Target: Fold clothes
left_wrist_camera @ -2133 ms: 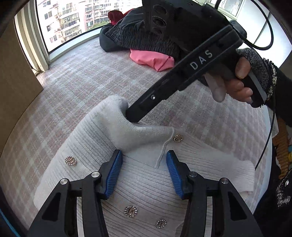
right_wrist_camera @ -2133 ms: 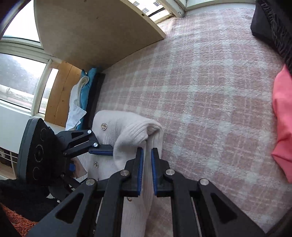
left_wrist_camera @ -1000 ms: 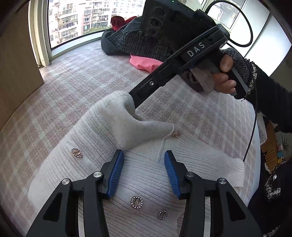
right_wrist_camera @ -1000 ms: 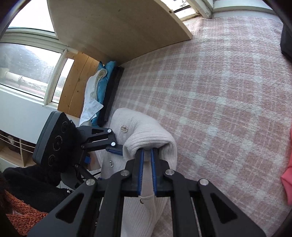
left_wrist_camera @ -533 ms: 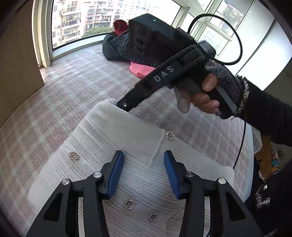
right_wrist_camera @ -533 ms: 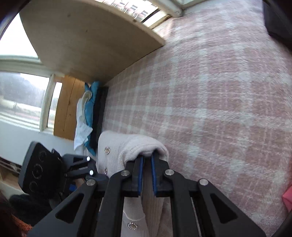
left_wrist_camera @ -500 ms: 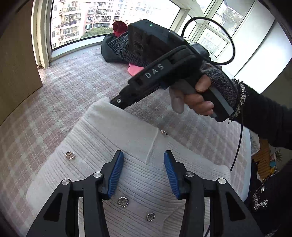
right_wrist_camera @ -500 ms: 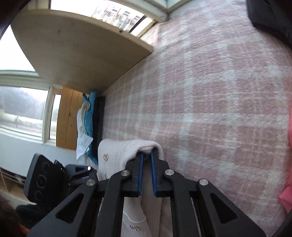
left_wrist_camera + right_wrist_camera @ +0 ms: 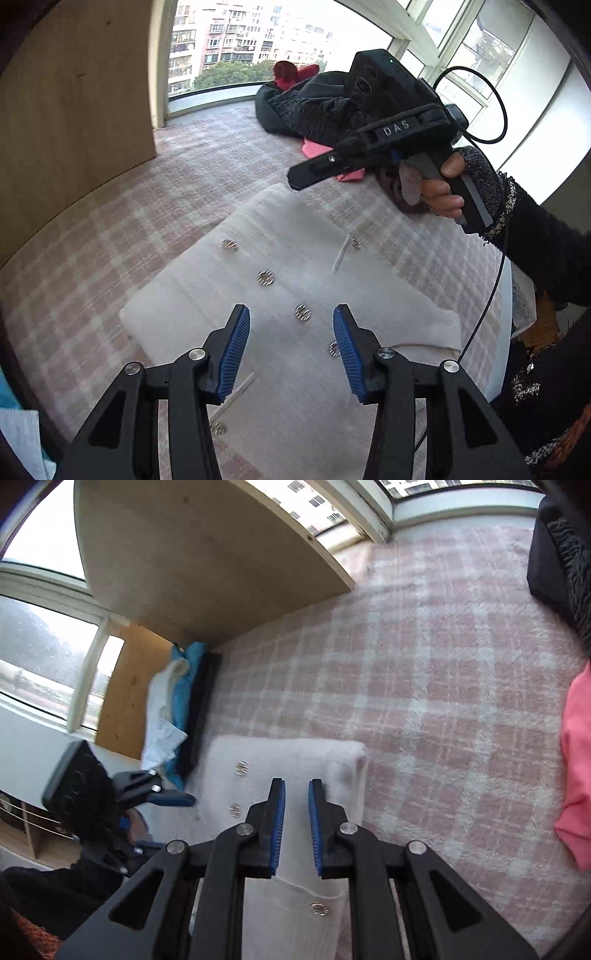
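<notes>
A white ribbed cardigan (image 9: 295, 280) with metal buttons lies folded flat on the pink plaid blanket (image 9: 184, 177). My left gripper (image 9: 291, 314) hangs open above its near half, with nothing between the blue pads. A hand holds my right gripper (image 9: 295, 181) in the air just over the cardigan's far edge. In the right wrist view that gripper (image 9: 296, 786) is open by a narrow gap and holds nothing, and the cardigan (image 9: 295, 757) lies flat beneath it. The left gripper (image 9: 177, 796) shows at the cardigan's left side.
A heap of dark clothes (image 9: 314, 107) and a pink garment (image 9: 321, 151) lie at the far end of the blanket. A wooden board (image 9: 74, 92) stands on the left. Folded blue and white cloth (image 9: 177, 701) is stacked beside it. A black cable (image 9: 491, 295) hangs on the right.
My right gripper let go of the cardigan fold it was carrying, opened a little and rose. The fold now lies flat. My left gripper drew back towards the near edge, still open.
</notes>
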The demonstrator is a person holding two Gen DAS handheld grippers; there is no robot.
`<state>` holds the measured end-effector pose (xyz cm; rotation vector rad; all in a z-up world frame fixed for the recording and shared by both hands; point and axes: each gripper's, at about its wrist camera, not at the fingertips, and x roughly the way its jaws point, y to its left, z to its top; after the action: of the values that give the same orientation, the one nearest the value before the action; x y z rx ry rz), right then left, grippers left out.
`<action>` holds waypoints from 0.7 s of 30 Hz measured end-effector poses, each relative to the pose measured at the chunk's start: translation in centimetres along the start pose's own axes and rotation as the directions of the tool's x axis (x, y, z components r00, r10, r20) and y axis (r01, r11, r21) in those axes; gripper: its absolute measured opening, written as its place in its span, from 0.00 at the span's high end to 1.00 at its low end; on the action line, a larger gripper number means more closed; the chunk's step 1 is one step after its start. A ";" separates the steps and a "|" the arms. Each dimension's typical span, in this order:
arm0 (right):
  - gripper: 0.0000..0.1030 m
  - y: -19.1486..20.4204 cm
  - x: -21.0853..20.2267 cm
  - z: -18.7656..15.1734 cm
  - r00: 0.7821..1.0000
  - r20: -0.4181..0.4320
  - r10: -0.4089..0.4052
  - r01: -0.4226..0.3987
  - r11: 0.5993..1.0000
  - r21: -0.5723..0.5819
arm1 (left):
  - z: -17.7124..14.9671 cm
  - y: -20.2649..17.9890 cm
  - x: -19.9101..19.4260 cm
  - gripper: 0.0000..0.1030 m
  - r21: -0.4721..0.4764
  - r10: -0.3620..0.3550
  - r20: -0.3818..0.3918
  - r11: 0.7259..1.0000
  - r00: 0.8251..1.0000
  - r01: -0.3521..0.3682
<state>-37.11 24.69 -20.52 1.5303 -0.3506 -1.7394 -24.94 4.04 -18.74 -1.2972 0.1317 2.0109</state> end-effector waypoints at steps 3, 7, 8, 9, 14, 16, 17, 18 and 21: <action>0.89 -0.1 -0.1 -0.2 0.998 -0.020 -0.052 0.052 0.998 0.024 | -2.4 3.1 -1.2 0.57 -0.105 0.043 0.002 0.994 0.999 -0.042; 0.85 3.0 -1.9 -1.0 0.999 0.032 0.020 -0.019 0.999 -0.030 | -2.8 4.8 -2.0 0.57 -0.147 0.045 0.056 0.988 0.997 -0.037; 0.83 3.8 -1.6 -1.4 0.998 0.027 0.063 -0.062 0.998 -0.033 | -2.2 4.7 -1.9 0.57 -0.137 0.031 0.077 0.990 0.997 -0.020; 0.83 4.5 -0.8 -1.8 0.998 0.006 0.069 -0.069 0.997 -0.035 | -1.7 4.2 -1.6 0.57 -0.124 0.011 0.096 0.992 0.995 0.001; 0.91 4.6 2.9 -3.9 0.992 -0.096 -0.085 0.077 0.993 -0.086 | -0.6 4.2 3.1 0.57 -0.113 -0.022 0.021 0.993 1.000 0.025; 0.97 5.0 2.2 -4.0 0.984 -0.093 -0.152 0.143 0.985 -0.098 | -1.9 4.1 2.1 0.57 -0.121 -0.037 0.046 0.992 0.998 0.042; 0.96 5.5 1.8 -3.9 0.978 -0.088 -0.191 0.182 0.978 -0.099 | -3.0 3.9 1.4 0.57 -0.131 -0.030 0.062 0.991 0.998 0.038; 0.93 6.7 1.7 -3.8 0.972 -0.071 -0.223 0.213 0.968 -0.134 | -3.9 4.3 0.9 0.57 -0.142 -0.025 0.069 0.989 0.997 0.035; 0.90 10.7 3.3 -3.7 0.966 -0.071 -0.249 0.227 0.947 -0.228 | -5.5 5.8 0.2 0.56 -0.171 -0.024 0.075 0.985 0.997 0.037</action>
<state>-29.70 16.35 -16.78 1.5391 0.0800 -1.8090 -24.47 -2.56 -23.28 -1.3207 -0.0976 2.0773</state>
